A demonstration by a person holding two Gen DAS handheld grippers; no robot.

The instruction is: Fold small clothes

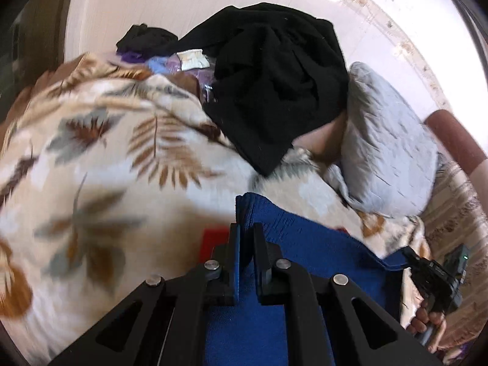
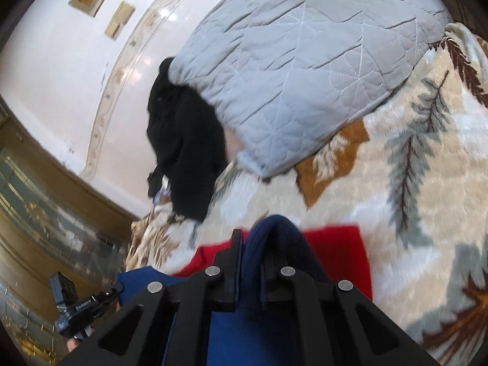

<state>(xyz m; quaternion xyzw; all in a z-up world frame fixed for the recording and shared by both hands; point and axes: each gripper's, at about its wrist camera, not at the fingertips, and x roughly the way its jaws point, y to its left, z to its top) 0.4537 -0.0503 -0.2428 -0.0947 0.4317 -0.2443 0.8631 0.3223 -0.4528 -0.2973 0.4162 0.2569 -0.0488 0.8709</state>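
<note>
Both pairs of fingers are clenched on the blue cloth [image 1: 305, 253]. Left gripper [image 1: 246, 228] pinches one edge of it, the fabric running up between its fingers [image 1: 235, 244] and spreading away to the right, where the right gripper [image 1: 410, 254] grips the far corner, a hand [image 1: 427, 320] around its handle. In the right wrist view that gripper [image 2: 250, 238] has a dark fold of the cloth bunched over and between its fingers, and the left gripper [image 2: 114, 292] shows low on the left at the other corner. A red cloth [image 2: 335, 250] lies flat on the leaf-patterned blanket [image 1: 91, 167] of the bed, just beyond the fingers and partly hidden by the blue cloth. Farther off on the bed sit a heap of black clothes [image 1: 274, 85] and a grey quilted pillow [image 2: 289, 61], touching each other. Pale tiled floor [image 1: 167, 0] lies beyond the bed.
</note>
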